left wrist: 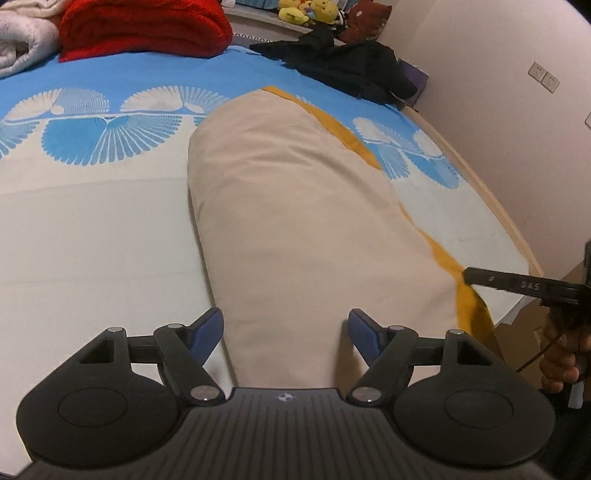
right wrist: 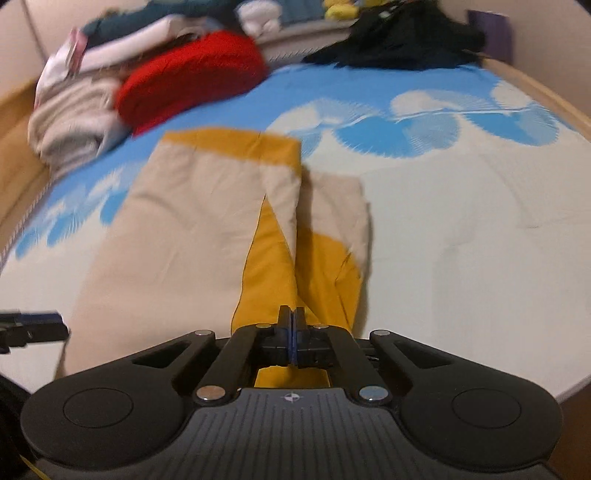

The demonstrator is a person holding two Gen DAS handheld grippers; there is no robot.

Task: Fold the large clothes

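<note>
A long beige garment (left wrist: 295,206) with mustard-yellow trim (left wrist: 354,136) lies folded lengthwise on the bed. My left gripper (left wrist: 286,317) hovers over its near end, blue pads (left wrist: 208,328) wide apart and nothing pressed between them. In the right wrist view the same garment (right wrist: 177,229) shows its yellow lining (right wrist: 273,266) bunched toward me. My right gripper (right wrist: 294,312) is shut on that yellow fabric at the near edge. From the left wrist view, the right gripper (left wrist: 468,275) pinches the yellow corner at the bed's right side. The left gripper's finger (right wrist: 40,326) shows at the far left.
The blue-and-white patterned bed sheet (left wrist: 92,240) covers the bed. A red knit blanket (left wrist: 144,26) and pale bedding (left wrist: 18,40) lie at the far left, black clothes (left wrist: 351,62) at the far right, plush toys (left wrist: 306,11) behind. The wooden bed edge (left wrist: 498,210) runs along the right.
</note>
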